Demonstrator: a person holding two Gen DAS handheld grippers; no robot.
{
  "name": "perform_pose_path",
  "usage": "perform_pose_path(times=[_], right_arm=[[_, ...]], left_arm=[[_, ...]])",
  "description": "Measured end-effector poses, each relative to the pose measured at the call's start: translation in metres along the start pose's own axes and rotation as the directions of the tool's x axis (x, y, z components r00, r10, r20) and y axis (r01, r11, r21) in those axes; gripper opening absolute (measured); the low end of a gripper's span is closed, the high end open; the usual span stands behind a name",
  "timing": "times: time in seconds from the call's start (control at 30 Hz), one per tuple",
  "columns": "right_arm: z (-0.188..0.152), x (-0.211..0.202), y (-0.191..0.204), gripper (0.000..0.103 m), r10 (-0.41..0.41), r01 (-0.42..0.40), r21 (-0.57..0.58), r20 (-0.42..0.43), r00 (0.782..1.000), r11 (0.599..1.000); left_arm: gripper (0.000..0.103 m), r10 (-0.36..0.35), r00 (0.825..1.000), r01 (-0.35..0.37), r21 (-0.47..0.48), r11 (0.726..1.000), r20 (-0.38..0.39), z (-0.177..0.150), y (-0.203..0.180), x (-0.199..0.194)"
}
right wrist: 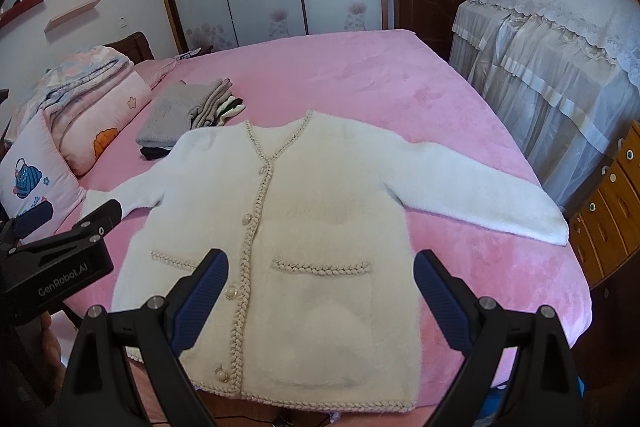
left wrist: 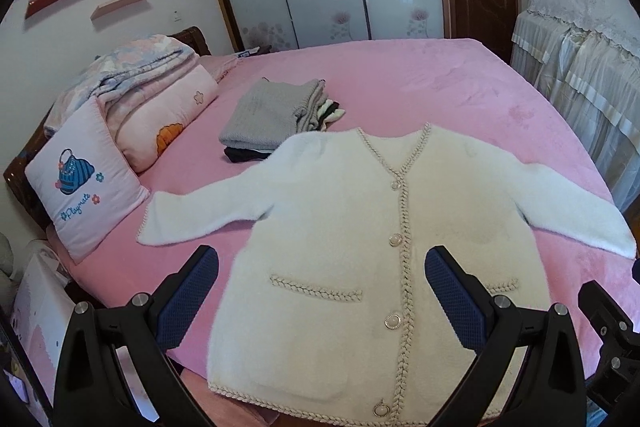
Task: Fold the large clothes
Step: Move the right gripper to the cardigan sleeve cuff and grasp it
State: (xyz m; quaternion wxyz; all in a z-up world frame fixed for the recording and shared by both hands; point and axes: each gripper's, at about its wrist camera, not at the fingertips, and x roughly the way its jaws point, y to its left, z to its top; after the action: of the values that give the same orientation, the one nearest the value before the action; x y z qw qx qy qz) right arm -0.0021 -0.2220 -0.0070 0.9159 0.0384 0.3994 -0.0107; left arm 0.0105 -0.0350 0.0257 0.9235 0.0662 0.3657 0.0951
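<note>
The white cardigan (left wrist: 340,227) lay spread face up on the pink bed (left wrist: 420,79), filling the centre and lower half of both frames, buttoned down the front, hem at the bottom edge, both sleeves stretched outward. The left gripper (left wrist: 322,291) hovered above the lower body of the garment, its fingers wide apart and holding nothing. The right gripper (right wrist: 320,291) did the same over the pocket area, its fingers equally spread and empty. Whether either touched the fabric could not be told.

The likely trouble lay in the cloth itself. It looked thick and fluffy, so a pinch might have caught only the top layer, or both layers unevenly, and a fold would then have dragged the front askew. The right sleeve (right wrist: 480,187) reached almost to the bed's edge at the right of the frame; a careless lift might have let the cuff slide off. The hem sat at the near edge of the bed, so a pull toward the bottom of the frame could have drawn the whole piece off. A stack of folded clothes (left wrist: 276,115) sat just beyond the left shoulder, upper left of centre, close enough for a swept sleeve to knock it. The pearl-like buttons (left wrist: 395,239) and braided trim might also have snagged a finger.
</note>
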Motion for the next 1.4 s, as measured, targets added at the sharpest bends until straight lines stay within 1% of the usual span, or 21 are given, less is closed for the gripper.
perform_pose_path(times=[0.07, 0.17, 0.27, 0.3, 0.33, 0.4, 0.47, 0.6, 0.67, 0.77, 0.9, 0.97, 1.0, 1.1, 1.17, 1.2, 1.27, 1.33, 1.4], right_arm=[[0.001, 0.001, -0.002, 0.095, -0.004, 0.004, -0.001, -0.004, 1.0, 1.0], [0.002, 0.002, -0.003, 0.095, -0.002, 0.002, 0.0, -0.016, 1.0, 1.0], [0.004, 0.001, -0.003, 0.095, -0.007, 0.007, -0.013, -0.017, 1.0, 1.0], [0.004, 0.0, -0.002, 0.095, -0.01, 0.01, -0.017, -0.015, 1.0, 1.0], [0.006, -0.002, -0.001, 0.095, -0.012, 0.012, -0.02, -0.01, 1.0, 1.0], [0.007, -0.004, -0.002, 0.095, -0.007, 0.007, -0.018, -0.001, 1.0, 1.0], [0.011, -0.006, -0.004, 0.095, -0.004, 0.004, -0.009, 0.013, 1.0, 1.0], [0.019, -0.008, -0.016, 0.095, -0.011, 0.011, 0.021, 0.032, 0.999, 1.0], [0.024, -0.008, -0.026, 0.095, -0.023, 0.022, 0.034, 0.043, 0.999, 0.999], [0.031, -0.007, -0.043, 0.095, -0.066, 0.062, 0.051, 0.068, 0.995, 0.997], [0.039, 0.005, -0.079, 0.095, -0.125, 0.117, 0.112, 0.067, 0.99, 0.987], [0.042, 0.014, -0.098, 0.095, -0.162, 0.152, 0.143, 0.057, 0.985, 0.978], [0.043, 0.019, -0.107, 0.095, -0.18, 0.171, 0.155, 0.049, 0.982, 0.973], [0.044, 0.034, -0.134, 0.095, -0.235, 0.227, 0.185, 0.019, 0.972, 0.956], [0.044, 0.044, -0.149, 0.095, -0.27, 0.264, 0.196, 0.003, 0.963, 0.944], [0.043, 0.049, -0.156, 0.095, -0.287, 0.282, 0.199, -0.002, 0.958, 0.939], [0.041, 0.064, -0.172, 0.095, -0.319, 0.318, 0.213, -0.028, 0.947, 0.924], [0.037, 0.079, -0.188, 0.095, -0.329, 0.334, 0.237, -0.062, 0.942, 0.912], [0.033, 0.093, -0.204, 0.095, -0.336, 0.348, 0.269, -0.09, 0.938, 0.898]], left_arm=[[0.102, 0.027, 1.0, -0.027, -0.014, 1.0, 0.0, 0.004, 0.002, -0.001], [0.102, 0.016, 1.0, -0.017, -0.047, 0.999, -0.023, 0.008, 0.005, 0.002], [0.102, 0.013, 0.999, -0.016, -0.057, 0.998, -0.048, 0.01, 0.005, 0.006], [0.102, -0.003, 0.998, -0.001, -0.057, 0.998, -0.064, 0.011, 0.005, 0.008], [0.102, -0.041, 0.996, 0.037, -0.059, 0.998, -0.081, 0.012, 0.005, 0.011], [0.102, -0.135, 0.984, 0.128, -0.067, 0.99, -0.117, 0.013, 0.005, 0.016], [0.102, -0.189, 0.973, 0.181, -0.069, 0.981, -0.133, 0.016, 0.002, 0.019], [0.102, -0.235, 0.961, 0.234, -0.026, 0.972, -0.144, 0.025, -0.015, 0.022], [0.103, -0.268, 0.952, 0.269, -0.014, 0.963, -0.148, 0.031, -0.025, 0.024], [0.103, -0.297, 0.947, 0.299, -0.002, 0.954, -0.124, 0.043, -0.044, 0.026], [0.103, -0.293, 0.956, 0.293, 0.004, 0.956, -0.021, 0.062, -0.076, 0.03], [0.102, -0.296, 0.955, 0.296, 0.003, 0.955, 0.003, 0.071, -0.094, 0.039], [0.102, -0.298, 0.955, 0.298, 0.004, 0.955, 0.002, 0.075, -0.104, 0.044], [0.102, -0.329, 0.944, 0.329, 0.04, 0.943, -0.02, 0.085, -0.138, 0.06], [0.102, -0.321, 0.947, 0.321, 0.08, 0.944, -0.011, 0.088, -0.162, 0.067], [0.103, -0.328, 0.945, 0.327, 0.1, 0.94, -0.005, 0.089, -0.173, 0.069], [0.103, -0.352, 0.936, 0.349, 0.13, 0.928, -0.004, 0.09, -0.193, 0.074], [0.103, -0.381, 0.925, 0.375, 0.156, 0.914, 0.004, 0.089, -0.213, 0.079], [0.103, -0.394, 0.919, 0.388, 0.177, 0.904, -0.001, 0.086, -0.232, 0.087]])
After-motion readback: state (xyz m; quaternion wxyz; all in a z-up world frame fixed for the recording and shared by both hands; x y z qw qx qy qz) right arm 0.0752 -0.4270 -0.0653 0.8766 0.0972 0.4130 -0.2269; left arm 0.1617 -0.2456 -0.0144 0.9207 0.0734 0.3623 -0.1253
